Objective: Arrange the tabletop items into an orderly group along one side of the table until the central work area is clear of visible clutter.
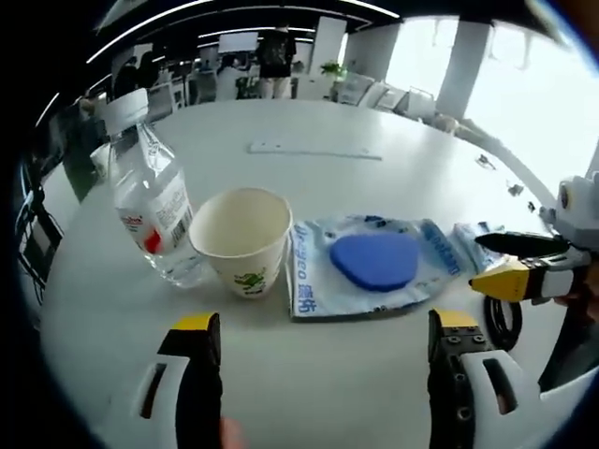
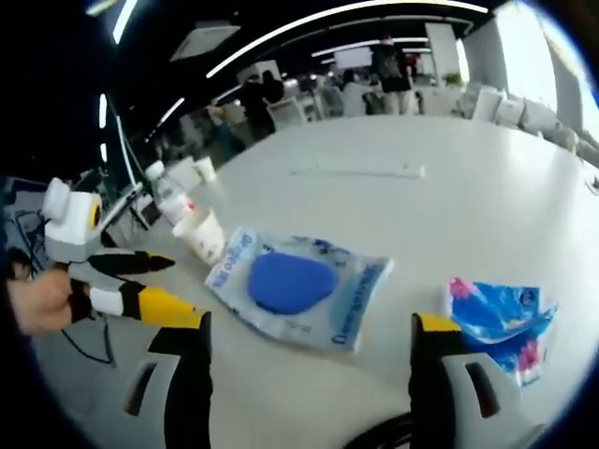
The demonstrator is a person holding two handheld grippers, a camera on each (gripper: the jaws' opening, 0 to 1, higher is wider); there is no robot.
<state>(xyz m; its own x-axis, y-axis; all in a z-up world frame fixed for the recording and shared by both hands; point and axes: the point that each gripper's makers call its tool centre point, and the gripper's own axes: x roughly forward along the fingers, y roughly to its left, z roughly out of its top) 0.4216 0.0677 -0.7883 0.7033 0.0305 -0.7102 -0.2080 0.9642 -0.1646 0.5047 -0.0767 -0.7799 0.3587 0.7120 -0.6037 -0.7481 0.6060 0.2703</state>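
Both grippers gape wide and empty: left gripper [image 1: 323,341] before the paper cup [image 1: 241,239], right gripper [image 2: 309,351] before the blue-pad packet [image 2: 295,285]. The packet looks light, limp, slippery — best pinched at an edge. The cup looks empty; water bottle [image 1: 150,201] touches it mid-desk [image 1: 309,122].

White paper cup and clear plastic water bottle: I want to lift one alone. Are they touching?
Cannot tell. In the left gripper view the white paper cup overlaps the clear plastic water bottle, hiding any gap.
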